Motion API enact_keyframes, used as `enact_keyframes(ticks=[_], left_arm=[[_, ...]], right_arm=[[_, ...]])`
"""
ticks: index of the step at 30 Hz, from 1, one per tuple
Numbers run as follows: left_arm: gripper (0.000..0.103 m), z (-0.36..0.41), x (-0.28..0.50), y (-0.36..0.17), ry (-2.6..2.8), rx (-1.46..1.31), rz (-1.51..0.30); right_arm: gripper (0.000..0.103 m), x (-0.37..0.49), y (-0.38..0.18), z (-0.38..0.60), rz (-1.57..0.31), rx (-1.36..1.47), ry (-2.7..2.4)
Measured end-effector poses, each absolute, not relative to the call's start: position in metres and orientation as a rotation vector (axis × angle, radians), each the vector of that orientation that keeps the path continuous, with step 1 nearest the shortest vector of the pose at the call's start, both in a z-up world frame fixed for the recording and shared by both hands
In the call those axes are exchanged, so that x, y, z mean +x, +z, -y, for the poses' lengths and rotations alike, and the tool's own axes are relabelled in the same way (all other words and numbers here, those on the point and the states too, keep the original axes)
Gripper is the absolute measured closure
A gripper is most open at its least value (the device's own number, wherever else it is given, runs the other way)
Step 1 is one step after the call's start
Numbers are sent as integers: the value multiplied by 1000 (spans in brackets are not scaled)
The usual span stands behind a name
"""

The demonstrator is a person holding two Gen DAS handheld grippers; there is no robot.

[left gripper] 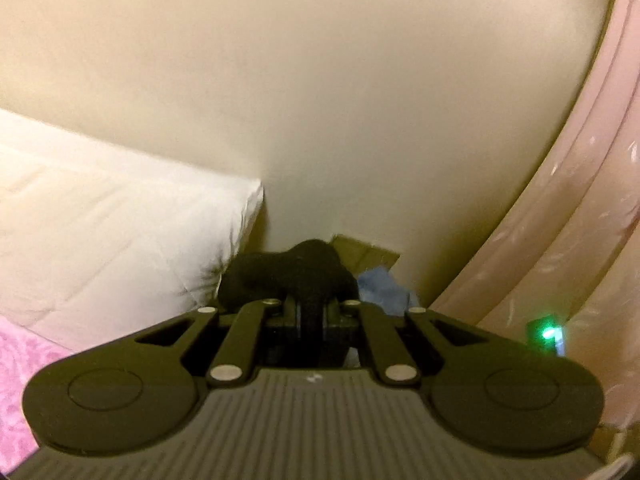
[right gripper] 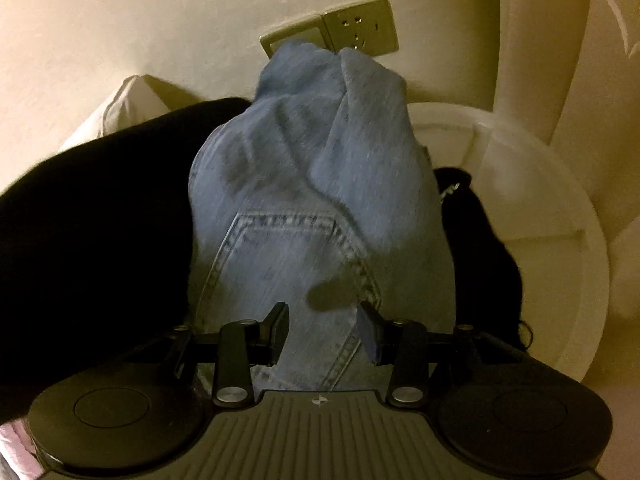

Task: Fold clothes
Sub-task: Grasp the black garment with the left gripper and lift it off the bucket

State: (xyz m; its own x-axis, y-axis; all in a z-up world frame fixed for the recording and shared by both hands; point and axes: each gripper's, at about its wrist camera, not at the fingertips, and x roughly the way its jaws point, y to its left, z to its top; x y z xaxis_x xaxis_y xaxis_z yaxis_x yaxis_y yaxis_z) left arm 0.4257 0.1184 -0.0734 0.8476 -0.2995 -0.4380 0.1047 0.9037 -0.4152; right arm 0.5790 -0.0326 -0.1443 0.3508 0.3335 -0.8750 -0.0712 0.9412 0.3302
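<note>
My left gripper (left gripper: 310, 314) is shut on a bunched black garment (left gripper: 288, 276), held up in front of the cream wall. A bit of blue cloth (left gripper: 380, 288) shows just behind it. In the right wrist view a pair of light blue jeans (right gripper: 312, 200) lies heaped, a stitched back pocket facing up. My right gripper (right gripper: 323, 330) stands open just over the denim, which fills the gap between the fingers. The black garment (right gripper: 100, 240) stretches across the left side, next to the jeans. More black cloth (right gripper: 480, 248) lies to the right of the jeans.
A white pillow (left gripper: 120, 232) leans against the wall on the left, above a pink patterned cover (left gripper: 20, 368). A pale round tub (right gripper: 560, 220) curves behind the clothes at the right. A wall socket (right gripper: 360, 32) sits above the jeans. A pink curtain (left gripper: 580, 200) hangs on the right.
</note>
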Motion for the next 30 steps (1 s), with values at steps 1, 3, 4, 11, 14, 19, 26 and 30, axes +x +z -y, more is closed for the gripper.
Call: enact_keyframes(ticks=[1, 3, 4, 11, 14, 19, 26, 30], left_arm=[[98, -120, 415, -65, -201, -393, -502], [98, -124, 397, -48, -163, -399, -468], [98, -125, 383, -37, -134, -400, -443], [98, -131, 259, 26, 137, -439, -237], [98, -132, 188, 56, 315, -426, -137], [97, -124, 70, 107, 618, -343, -39], [87, -133, -60, 113, 1082, -289, -148], [82, -174, -138, 32, 1338, -512, -458]], right_arm=[[61, 577, -143, 36, -1185, 253, 272], [61, 576, -142, 40, -1187, 261, 298], [61, 576, -141, 43, -1187, 265, 311], [61, 551, -111, 11, -1155, 212, 573], [61, 531, -101, -22, -1149, 162, 721], [61, 480, -89, -90, -1162, 66, 969], [61, 355, -78, -182, -1202, -132, 1356], [61, 236, -77, -205, -1207, -304, 1591]])
